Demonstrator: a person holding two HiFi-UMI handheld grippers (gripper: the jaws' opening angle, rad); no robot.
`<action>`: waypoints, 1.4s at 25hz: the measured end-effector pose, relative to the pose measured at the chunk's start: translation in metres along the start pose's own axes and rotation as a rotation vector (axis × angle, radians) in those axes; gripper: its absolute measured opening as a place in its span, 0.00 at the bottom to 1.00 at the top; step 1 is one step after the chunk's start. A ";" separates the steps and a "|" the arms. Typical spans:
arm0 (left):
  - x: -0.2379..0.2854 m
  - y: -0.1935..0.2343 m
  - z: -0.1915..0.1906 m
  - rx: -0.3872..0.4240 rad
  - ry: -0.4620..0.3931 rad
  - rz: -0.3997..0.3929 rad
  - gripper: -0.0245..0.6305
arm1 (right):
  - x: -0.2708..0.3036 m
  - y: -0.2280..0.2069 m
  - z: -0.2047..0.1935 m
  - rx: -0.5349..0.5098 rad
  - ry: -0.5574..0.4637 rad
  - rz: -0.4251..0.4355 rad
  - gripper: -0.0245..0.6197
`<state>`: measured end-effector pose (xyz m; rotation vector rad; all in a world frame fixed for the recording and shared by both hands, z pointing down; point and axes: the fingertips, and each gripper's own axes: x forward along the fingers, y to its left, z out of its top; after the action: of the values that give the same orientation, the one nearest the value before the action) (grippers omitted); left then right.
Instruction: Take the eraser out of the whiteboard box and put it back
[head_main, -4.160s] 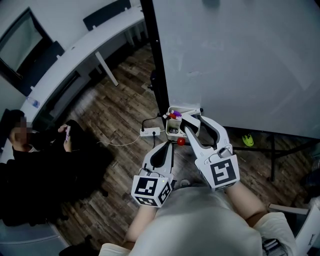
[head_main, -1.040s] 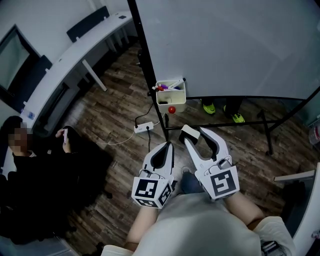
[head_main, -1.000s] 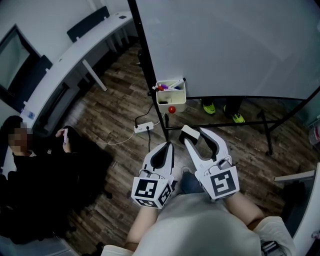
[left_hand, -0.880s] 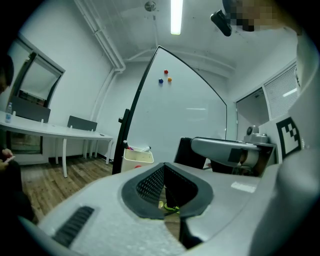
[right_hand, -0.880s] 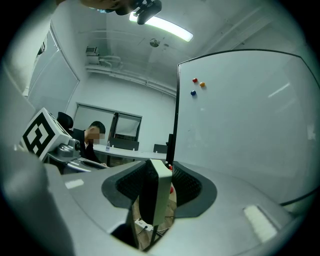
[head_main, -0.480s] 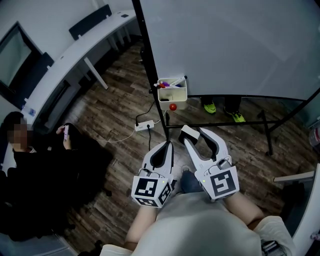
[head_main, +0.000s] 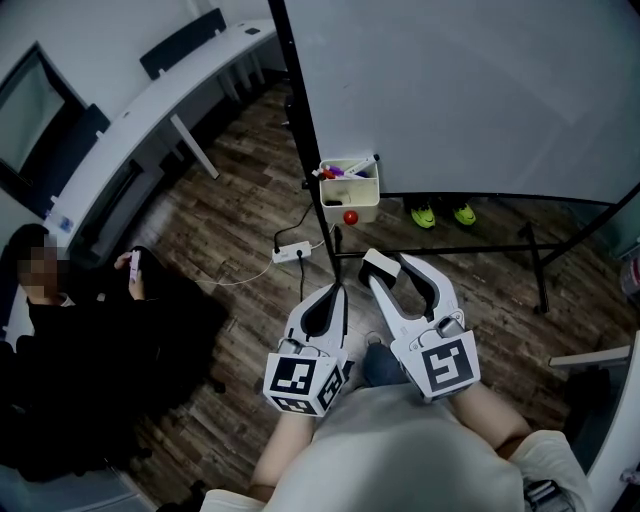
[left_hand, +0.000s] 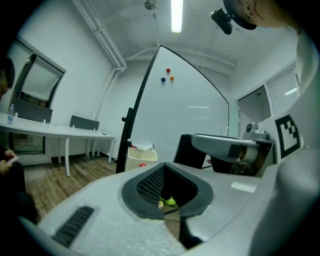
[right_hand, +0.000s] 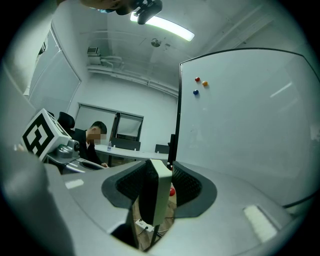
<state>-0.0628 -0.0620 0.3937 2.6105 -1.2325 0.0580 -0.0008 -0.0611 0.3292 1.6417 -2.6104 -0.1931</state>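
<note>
Faces a large whiteboard (head_main: 470, 90) on a black stand (head_main: 306, 130), with the cream whiteboard box (head_main: 356, 201) hung by the post at the board's lower left corner, well apart from both grippers. Holds both low, near the body: right gripper (head_main: 390, 266) clamped on the eraser (head_main: 375, 263), upright, pinched across its flat faces out at the jaw tips; left gripper (head_main: 335, 292) closed on nothing, just beside it. Reads as eraser out, return not yet begun. Risks most on the way back: a long reach over open floor on a tip-only pinch, so liable to twist or slide free on any knock against the post or the box rim. Meets a box already crowded with markers (head_main: 347, 170) leaning across the opening; easy to jam the eraser on top of them, flick one out, or leave the eraser perched on the rim rather than seated inside. Could also rock or unhook the box with a hard push from above, its fixing not visible from here. Loses the eraser to the wood floor, near the power strip (head_main: 292, 252) and its cable, if released above the rim. Might snag a jaw on the small red ball (head_main: 349, 217) low on the box front on too low an approach.
</note>
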 end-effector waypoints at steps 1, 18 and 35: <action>0.001 0.001 0.001 0.000 0.000 0.001 0.04 | 0.002 -0.001 0.000 0.000 0.000 0.000 0.30; 0.025 0.029 0.007 -0.004 0.007 0.010 0.04 | 0.042 -0.015 0.000 0.005 -0.009 0.001 0.30; 0.059 0.046 0.018 -0.012 0.000 0.035 0.04 | 0.075 -0.045 -0.001 0.013 -0.019 0.006 0.30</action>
<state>-0.0616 -0.1396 0.3941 2.5785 -1.2748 0.0571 0.0065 -0.1481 0.3226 1.6442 -2.6355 -0.1918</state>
